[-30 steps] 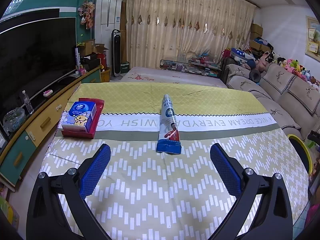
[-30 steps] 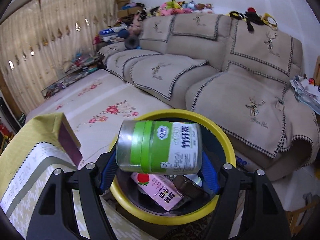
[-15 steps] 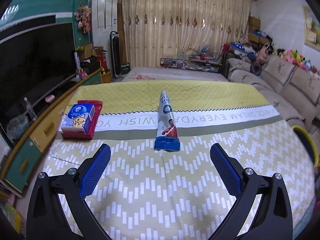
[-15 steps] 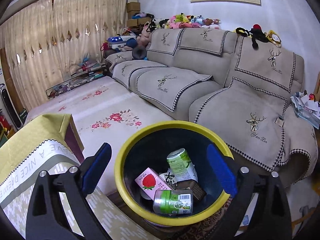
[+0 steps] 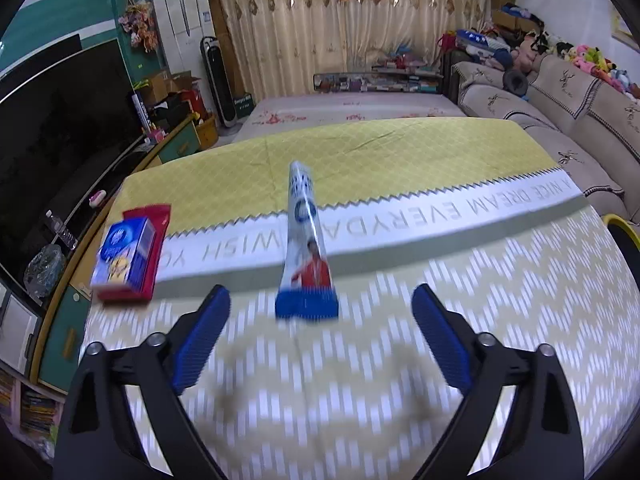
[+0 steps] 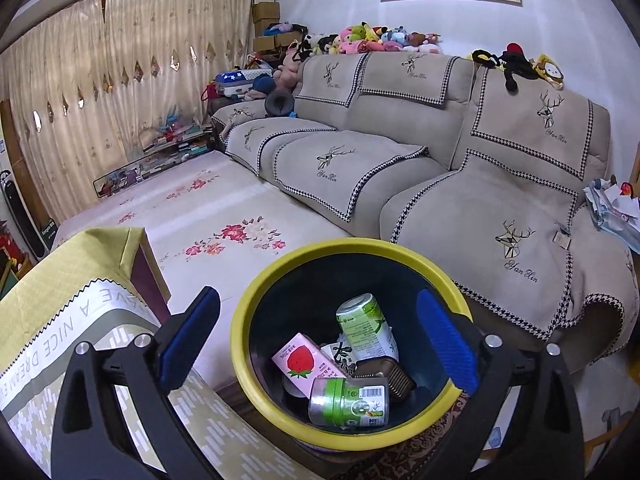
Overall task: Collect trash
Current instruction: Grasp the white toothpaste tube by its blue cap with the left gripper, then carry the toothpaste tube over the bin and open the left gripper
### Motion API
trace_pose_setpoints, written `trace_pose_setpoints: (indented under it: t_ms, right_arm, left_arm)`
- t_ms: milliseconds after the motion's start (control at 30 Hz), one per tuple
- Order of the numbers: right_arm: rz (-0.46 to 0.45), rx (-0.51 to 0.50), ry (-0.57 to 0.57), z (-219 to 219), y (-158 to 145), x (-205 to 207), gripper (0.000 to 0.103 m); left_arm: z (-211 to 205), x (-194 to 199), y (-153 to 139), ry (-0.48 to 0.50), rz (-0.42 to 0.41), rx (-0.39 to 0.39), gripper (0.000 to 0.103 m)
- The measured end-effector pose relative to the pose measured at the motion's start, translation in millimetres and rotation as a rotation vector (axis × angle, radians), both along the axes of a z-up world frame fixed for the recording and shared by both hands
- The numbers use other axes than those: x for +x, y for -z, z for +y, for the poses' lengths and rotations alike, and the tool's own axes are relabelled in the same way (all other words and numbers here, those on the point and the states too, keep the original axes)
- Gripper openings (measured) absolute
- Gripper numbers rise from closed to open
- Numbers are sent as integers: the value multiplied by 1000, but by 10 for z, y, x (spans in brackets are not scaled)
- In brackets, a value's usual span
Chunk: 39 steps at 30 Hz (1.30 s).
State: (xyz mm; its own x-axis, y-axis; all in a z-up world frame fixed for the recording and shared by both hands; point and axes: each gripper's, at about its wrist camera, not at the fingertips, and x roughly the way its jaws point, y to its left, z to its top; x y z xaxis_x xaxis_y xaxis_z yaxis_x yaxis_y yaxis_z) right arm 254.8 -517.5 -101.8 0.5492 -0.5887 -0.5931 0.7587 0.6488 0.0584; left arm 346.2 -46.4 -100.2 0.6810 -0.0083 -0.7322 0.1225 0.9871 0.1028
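Observation:
A long blue and white snack wrapper (image 5: 306, 248) lies on the patterned tablecloth (image 5: 360, 380). My left gripper (image 5: 320, 336) is open and empty, just short of the wrapper's near end. My right gripper (image 6: 318, 340) is open and empty above the yellow-rimmed trash bin (image 6: 256, 300). In the bin lie a green can (image 6: 348, 402), a second green can (image 6: 366, 326), a pink strawberry carton (image 6: 302, 366) and a dark brown box (image 6: 384, 374).
A blue tissue pack on a red packet (image 5: 130, 254) lies at the table's left. A TV cabinet (image 5: 60, 240) runs along the left. A beige sofa (image 6: 440, 176) stands behind the bin. The bin's rim (image 5: 624, 226) shows past the table's right edge.
My right gripper opened and dropped the green can into the bin. My left gripper moved forward toward the wrapper, which now looks larger and closer.

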Motion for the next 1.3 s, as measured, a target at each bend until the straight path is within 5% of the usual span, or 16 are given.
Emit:
trace_pose_setpoints:
  t_ms: [333, 600, 1000, 1300]
  right_arm:
    - [1, 9, -24, 16, 7, 31, 94]
    - [-3, 16, -29, 16, 8, 30, 94]
    - [-17, 25, -29, 10, 8, 24, 94]
    - [-65, 26, -14, 2, -65, -62, 94]
  left_arm:
    - [140, 803, 260, -38, 177, -50, 57]
    - [122, 911, 253, -8, 176, -44, 33]
    - [77, 526, 205, 41, 139, -95, 21]
    - [-563, -128, -158, 201, 41, -78, 21]
